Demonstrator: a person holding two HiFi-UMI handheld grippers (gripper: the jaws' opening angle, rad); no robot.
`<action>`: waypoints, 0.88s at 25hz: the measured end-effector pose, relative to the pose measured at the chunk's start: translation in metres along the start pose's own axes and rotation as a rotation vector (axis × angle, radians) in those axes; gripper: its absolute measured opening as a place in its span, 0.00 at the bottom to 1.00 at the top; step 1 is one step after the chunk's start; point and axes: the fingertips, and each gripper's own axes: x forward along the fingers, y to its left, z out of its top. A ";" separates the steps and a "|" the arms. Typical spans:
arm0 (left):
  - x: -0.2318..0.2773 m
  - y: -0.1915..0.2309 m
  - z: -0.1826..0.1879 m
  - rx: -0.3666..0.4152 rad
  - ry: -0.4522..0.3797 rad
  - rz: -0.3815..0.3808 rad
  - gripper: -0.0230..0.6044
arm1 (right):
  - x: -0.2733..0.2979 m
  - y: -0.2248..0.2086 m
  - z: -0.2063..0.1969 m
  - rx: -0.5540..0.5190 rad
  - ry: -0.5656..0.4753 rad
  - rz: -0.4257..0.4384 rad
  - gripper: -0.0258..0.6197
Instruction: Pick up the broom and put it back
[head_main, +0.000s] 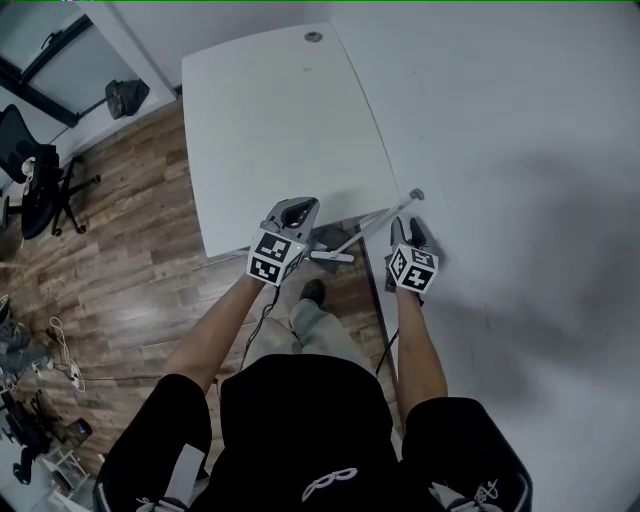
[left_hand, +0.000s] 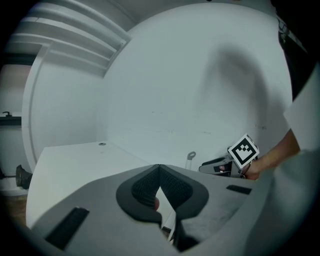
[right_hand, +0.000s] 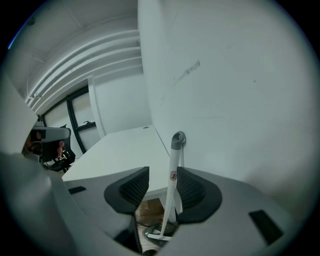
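For this step your job was to leave the broom standing. It was propped beside the desk, its head down on the floor and the grey loop end of the handle resting against the wall. I read that as the put-back nearly done. A lean like that looked easy to upset, so the safe move was to hold your left gripper off to the side. Then you needed to draw your right gripper straight back off the handle without brushing it sideways.

Your left gripper was closed, the tips of its pads meeting. A pale sliver showed lower down between the pads, and I could not tell what it was, so I would not say it had hold of anything. It hung over the desk edge, apart from the handle.

Your right gripper stood wide open with the white handle running up between its jaws. The handle sat close to the right-hand pad and well off the left one. Neither pad pressed on it, so the broom was resting on floor and wall alone.
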 end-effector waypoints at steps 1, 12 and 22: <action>0.001 0.001 -0.001 -0.003 0.002 0.001 0.05 | 0.005 -0.002 -0.001 0.001 0.004 -0.008 0.30; 0.020 0.012 -0.011 -0.035 0.022 0.002 0.05 | 0.042 -0.009 -0.009 0.032 0.044 -0.097 0.31; 0.028 0.028 -0.020 -0.040 0.029 0.016 0.05 | 0.072 -0.011 -0.021 0.037 0.069 -0.134 0.31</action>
